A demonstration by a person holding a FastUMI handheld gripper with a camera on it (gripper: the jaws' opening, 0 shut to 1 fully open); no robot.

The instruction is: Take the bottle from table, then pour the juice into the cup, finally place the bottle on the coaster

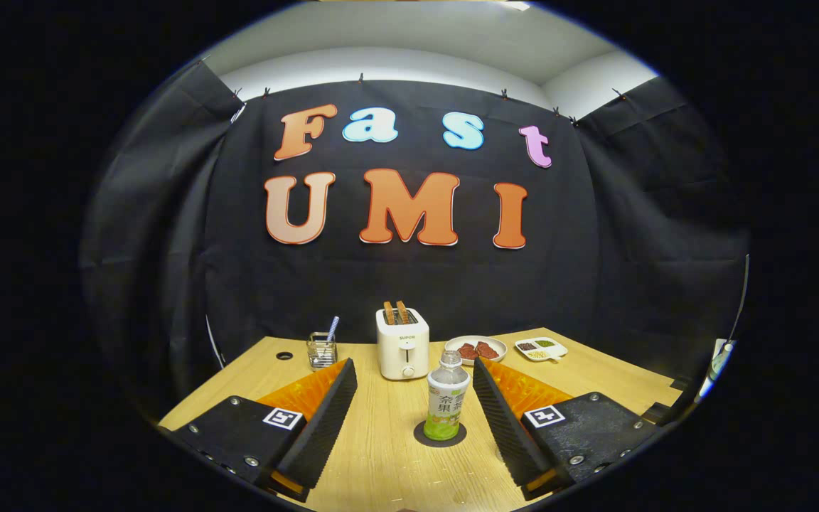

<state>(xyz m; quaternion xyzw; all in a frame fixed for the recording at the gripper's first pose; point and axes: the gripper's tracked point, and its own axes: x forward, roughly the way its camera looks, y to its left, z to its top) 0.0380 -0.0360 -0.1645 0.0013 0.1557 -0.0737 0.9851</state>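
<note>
Clear glass marks the cup, standing beyond the left finger with a striped straw in it. Further right, a white toaster sits mid-table with 2 slices up. The gripper is spread wide, grasping nothing. Between its fingers the bottle stands upright on the dark coaster. Its thin plastic looks light, smooth and likely to give under pressure; the labelled mid-body seems the safest hold. Right of it lie 2 small dishes.
</note>
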